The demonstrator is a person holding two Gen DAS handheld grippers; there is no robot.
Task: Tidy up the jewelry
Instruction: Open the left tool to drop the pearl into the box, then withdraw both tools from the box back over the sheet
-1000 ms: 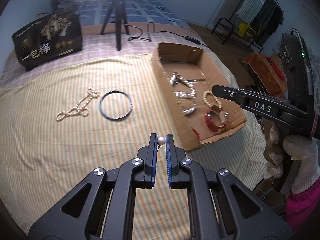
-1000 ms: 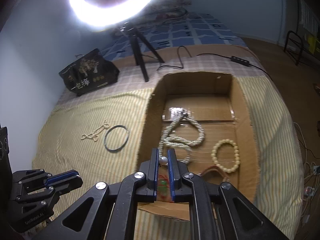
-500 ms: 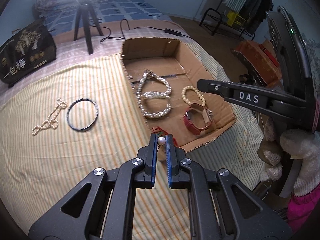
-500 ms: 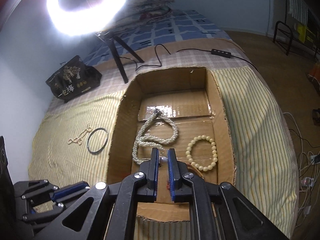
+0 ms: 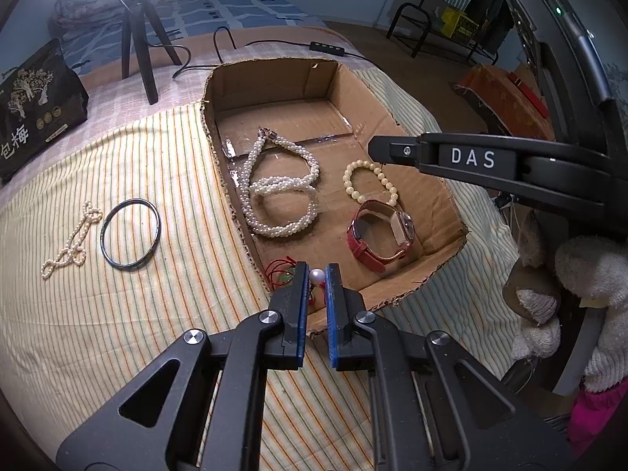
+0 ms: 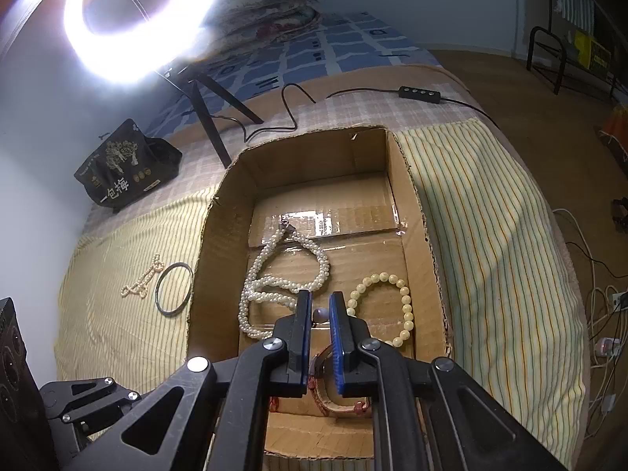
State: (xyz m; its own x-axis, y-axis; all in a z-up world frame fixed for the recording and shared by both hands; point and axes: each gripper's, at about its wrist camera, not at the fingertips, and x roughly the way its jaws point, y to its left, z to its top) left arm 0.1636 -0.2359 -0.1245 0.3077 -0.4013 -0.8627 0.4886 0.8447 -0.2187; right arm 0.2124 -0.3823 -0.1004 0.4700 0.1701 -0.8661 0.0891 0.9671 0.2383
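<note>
My left gripper (image 5: 317, 274) is shut on a small white pearl (image 5: 317, 274) above the near corner of the cardboard box (image 5: 219, 145). My right gripper (image 6: 320, 310) is shut on a second small pearl (image 6: 320, 313) over the box floor. In the box lie a thick pearl necklace (image 5: 274, 192), a cream bead bracelet (image 5: 369, 180), a red-strapped watch (image 5: 380, 231) and a red cord piece (image 5: 280, 271). Left of the box, a thin pearl strand (image 5: 70, 239) and a black bangle (image 5: 130, 235) rest on the striped cloth. The right gripper (image 5: 373, 149) reaches in over the box's right side.
A ring light (image 6: 137, 11) on a black tripod (image 5: 137, 39) stands behind the box, with a black printed bag (image 5: 35, 106) to its left and a cable with a controller (image 5: 327, 49). The bed drops off to the floor on the right. A gloved hand (image 5: 588, 271) holds the right gripper.
Both grippers have moved toward and over the box, each keeping its pearl. The left one came from the striped cloth to the box's near corner; the right one went farther in.
</note>
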